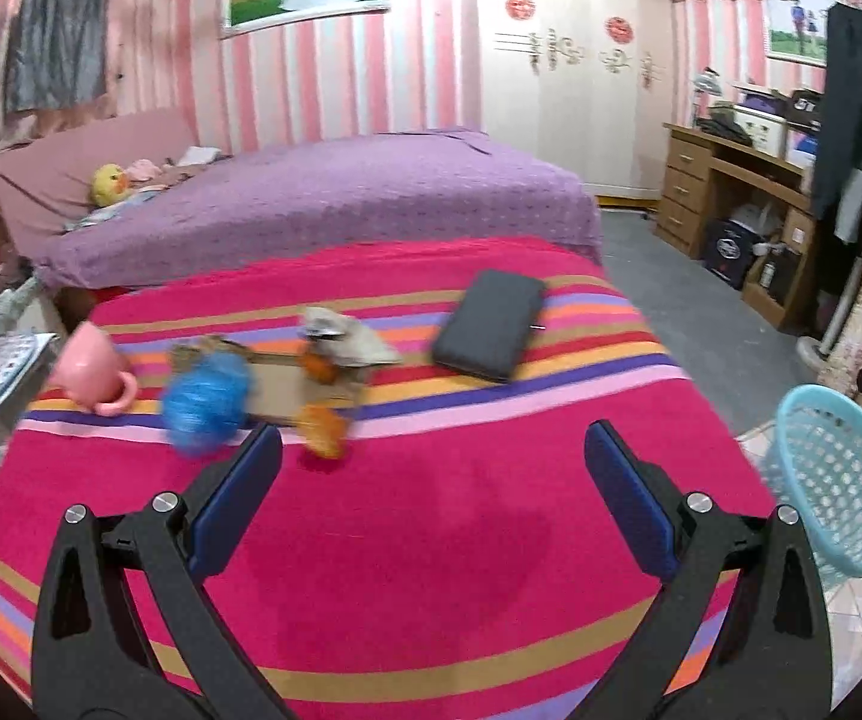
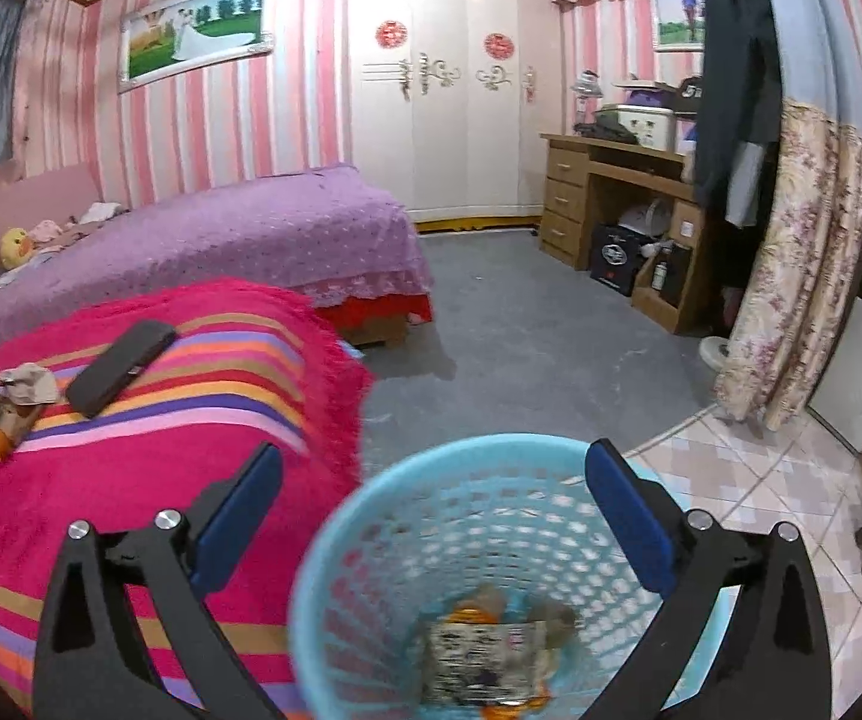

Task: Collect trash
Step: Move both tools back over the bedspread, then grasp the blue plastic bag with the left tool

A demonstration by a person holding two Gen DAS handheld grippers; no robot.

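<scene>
Trash cluster sits on the striped blanket [image 1: 431, 540], far side from the left gripper: a blue crumpled wad [image 1: 206, 402], two orange scraps [image 1: 323, 432], a crumpled beige wrapper [image 1: 347, 336], all on or beside a flat cardboard piece [image 1: 278, 390] (motion blur, so edges are unsure). A pink cup [image 1: 92, 369] lies tipped just left of the blue wad; a dark flat case [image 1: 491, 324] lies right of the wrapper, apart from it.

The light blue mesh basket [image 2: 491, 540] stands off the blanket's right edge, on the floor side. Printed packaging [image 2: 485, 654] and orange bits are in its bottom.

Left gripper [image 1: 431, 462]: held low over the blanket's near half, pointing toward the trash, jaws spread wide, nothing between them.

Right gripper [image 2: 431, 480]: angled down over the basket's mouth, jaws spread wide and empty; its right finger [image 2: 629, 522] overlaps the basket rim in view.

Beyond the blanket: a purple bed [image 1: 323, 192].
</scene>
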